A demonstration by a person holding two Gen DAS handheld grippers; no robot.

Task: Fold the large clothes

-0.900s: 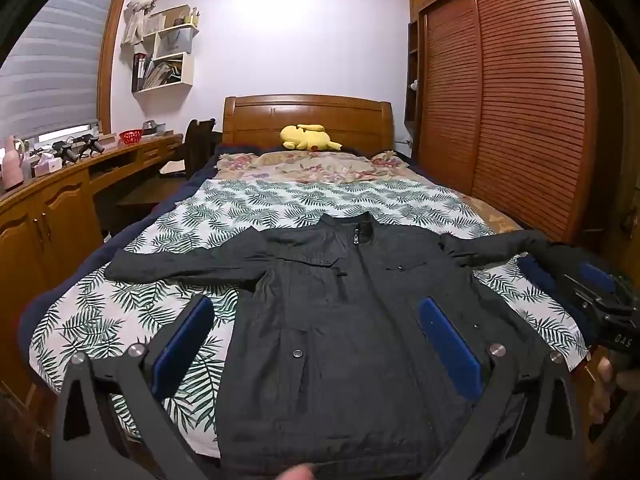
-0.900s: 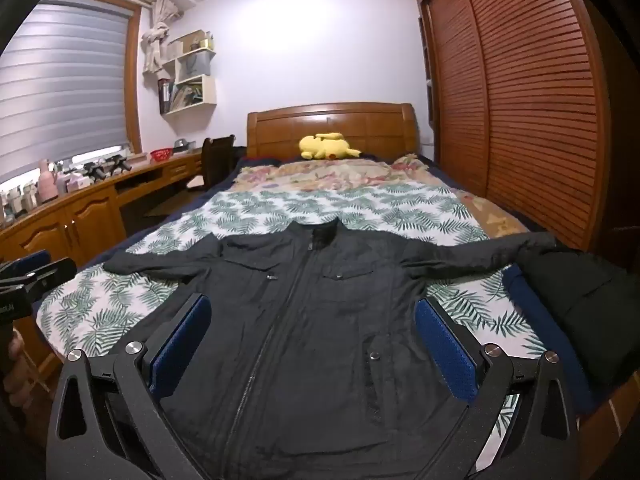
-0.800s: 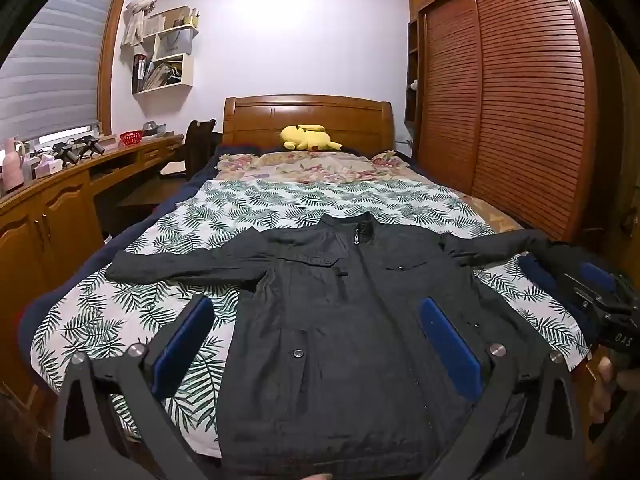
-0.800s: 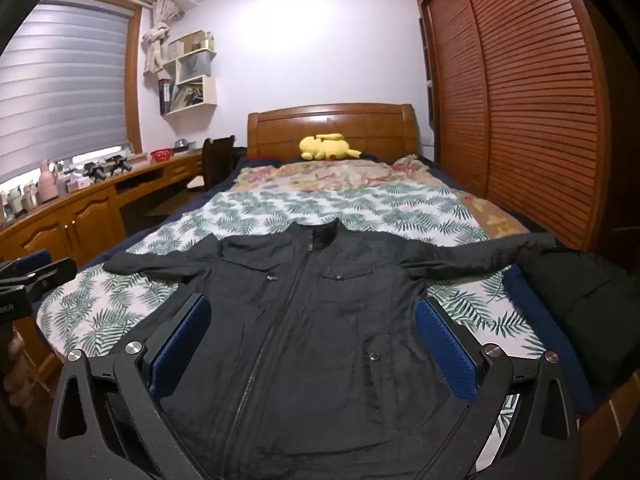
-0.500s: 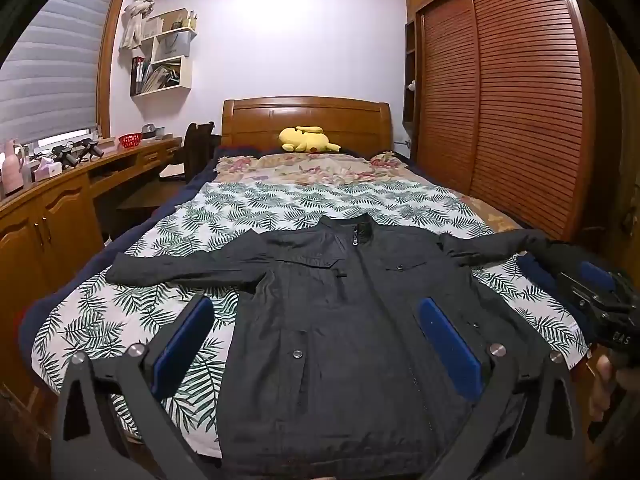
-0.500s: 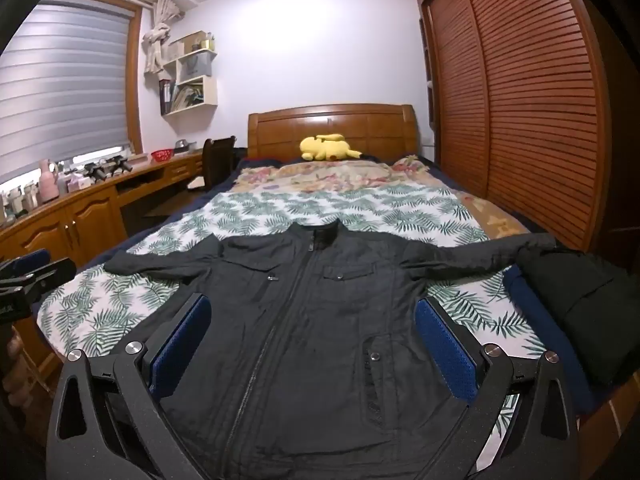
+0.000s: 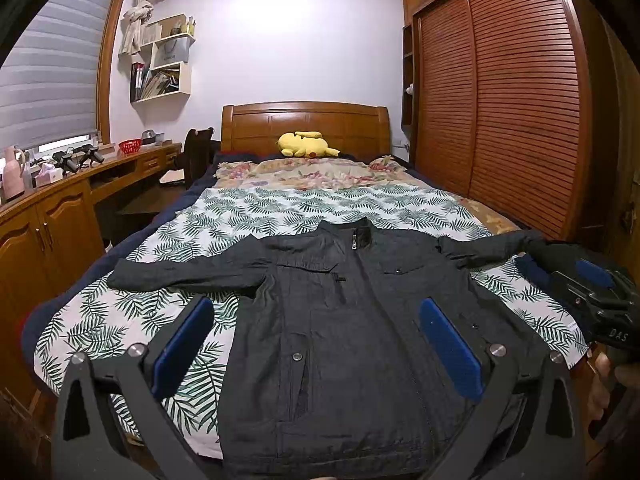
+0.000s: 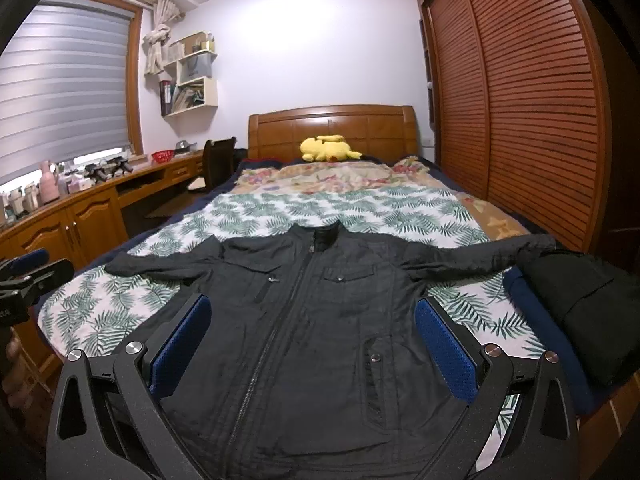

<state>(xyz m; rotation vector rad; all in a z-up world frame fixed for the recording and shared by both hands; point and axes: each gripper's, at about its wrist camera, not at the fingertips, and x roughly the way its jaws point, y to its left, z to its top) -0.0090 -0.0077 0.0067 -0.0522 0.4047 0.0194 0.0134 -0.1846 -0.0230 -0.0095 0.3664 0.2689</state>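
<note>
A dark grey zip jacket (image 7: 344, 320) lies flat and face up on the leaf-print bedspread (image 7: 312, 208), both sleeves spread out sideways; it also shows in the right wrist view (image 8: 312, 320). My left gripper (image 7: 314, 346) is open and empty, held above the jacket's hem at the foot of the bed. My right gripper (image 8: 312, 342) is open and empty, also above the hem. Each gripper shows at the edge of the other's view: the right one (image 7: 600, 292) and the left one (image 8: 24, 276).
Folded dark clothes (image 8: 580, 300) sit at the bed's right edge by the right sleeve. A yellow plush toy (image 7: 304, 145) lies at the headboard. A wooden desk and cabinets (image 7: 52, 208) run along the left; a slatted wardrobe (image 7: 500, 112) stands on the right.
Both grippers have stayed open over the jacket's hem. The left view has tilted slightly; nothing on the bed has moved.
</note>
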